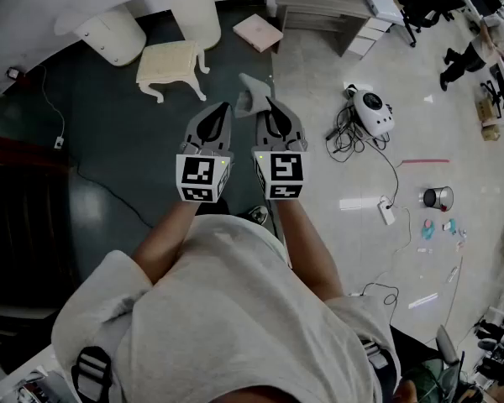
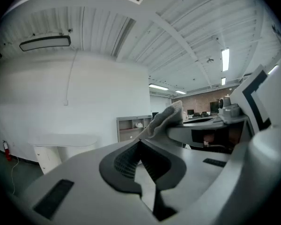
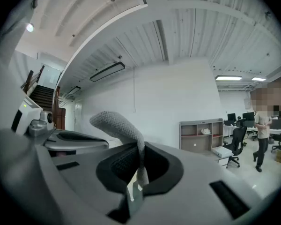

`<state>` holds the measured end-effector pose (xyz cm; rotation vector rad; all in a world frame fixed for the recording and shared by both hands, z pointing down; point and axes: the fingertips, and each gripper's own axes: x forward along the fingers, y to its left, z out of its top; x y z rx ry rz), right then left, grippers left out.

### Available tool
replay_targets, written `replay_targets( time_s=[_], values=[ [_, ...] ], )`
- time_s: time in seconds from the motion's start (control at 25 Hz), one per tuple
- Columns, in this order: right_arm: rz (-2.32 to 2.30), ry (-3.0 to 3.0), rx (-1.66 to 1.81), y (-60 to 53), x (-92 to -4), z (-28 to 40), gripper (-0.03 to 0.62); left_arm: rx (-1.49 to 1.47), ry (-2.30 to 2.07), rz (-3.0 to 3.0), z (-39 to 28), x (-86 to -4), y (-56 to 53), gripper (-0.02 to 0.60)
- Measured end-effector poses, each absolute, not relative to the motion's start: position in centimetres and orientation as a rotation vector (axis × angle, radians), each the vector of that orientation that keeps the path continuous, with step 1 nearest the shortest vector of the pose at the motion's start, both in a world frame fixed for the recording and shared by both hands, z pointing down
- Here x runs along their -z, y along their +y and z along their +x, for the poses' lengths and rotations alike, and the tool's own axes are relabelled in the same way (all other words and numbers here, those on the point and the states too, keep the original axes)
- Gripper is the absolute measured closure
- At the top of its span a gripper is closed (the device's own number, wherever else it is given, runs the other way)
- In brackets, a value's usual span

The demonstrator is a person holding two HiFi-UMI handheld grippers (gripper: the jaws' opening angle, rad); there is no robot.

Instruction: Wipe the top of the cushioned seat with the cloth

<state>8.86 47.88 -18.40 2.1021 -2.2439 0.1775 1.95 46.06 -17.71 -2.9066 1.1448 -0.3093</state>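
Grey knit cloth (image 3: 116,124) is clamped in the right gripper (image 1: 269,103), ready for wiping; left gripper (image 1: 224,107) closed, empty; cream cushioned stool (image 1: 170,60) stands ahead-left, well apart

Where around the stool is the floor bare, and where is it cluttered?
Bare: the top of the cushioned seat, and the dark floor between it and the left gripper. Crowded: the pale floor at right, with a white device, cables and a metal can.

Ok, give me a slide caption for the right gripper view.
Right gripper shut on a grey cloth, held up facing a white wall.
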Motion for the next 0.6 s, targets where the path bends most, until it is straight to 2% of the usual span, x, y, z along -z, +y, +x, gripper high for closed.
replay_targets(
  time_s=[0.6],
  values=[
    [1.999, -2.184, -0.269, 40.8, 14.2, 10.2, 0.576, 0.373, 1.315, -2.957, 0.4, 13.4, 37.7, 0.569]
  ],
)
